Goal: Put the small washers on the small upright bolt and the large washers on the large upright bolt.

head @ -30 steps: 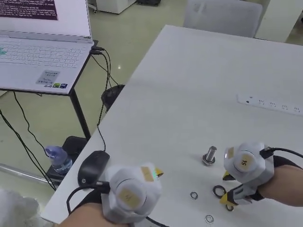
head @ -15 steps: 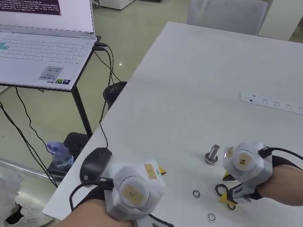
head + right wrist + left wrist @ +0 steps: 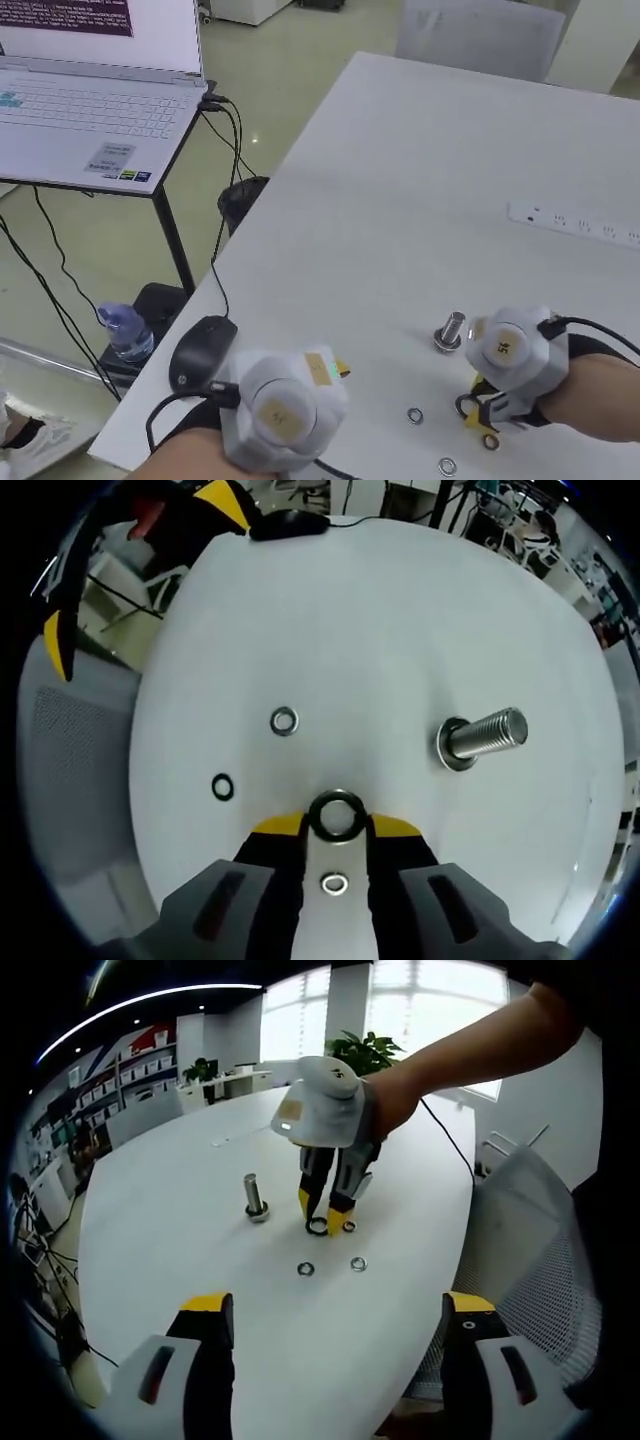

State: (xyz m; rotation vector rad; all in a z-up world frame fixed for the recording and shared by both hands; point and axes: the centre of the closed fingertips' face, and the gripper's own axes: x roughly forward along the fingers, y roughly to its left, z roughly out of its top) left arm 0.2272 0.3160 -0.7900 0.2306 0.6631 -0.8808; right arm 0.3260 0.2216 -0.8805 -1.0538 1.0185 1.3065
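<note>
The right gripper [image 3: 335, 827] is closed on the large washer [image 3: 337, 796]. Its two yellow tips touch this dark washer from both sides, low over the white worktop [image 3: 420, 180]. I cannot tell whether the washer is lifted or lies flat.

The upright bolt [image 3: 482, 734] stands at 2 o'clock from this washer, apart from it, with a base washer [image 3: 445, 748] around its foot. A silver small washer [image 3: 284, 720] lies at 11 o'clock from the tips and a dark small washer [image 3: 222, 786] at 9 o'clock. A third small washer [image 3: 335, 884] lies between the jaws, behind the tips.

The left gripper [image 3: 337, 1305] is wide open and holds nothing. In the head view it is at 7 o'clock of the worktop, well apart from the bolt. A mouse [image 3: 200, 352] lies just beside it, and a power strip [image 3: 575, 222] lies at 2 o'clock.
</note>
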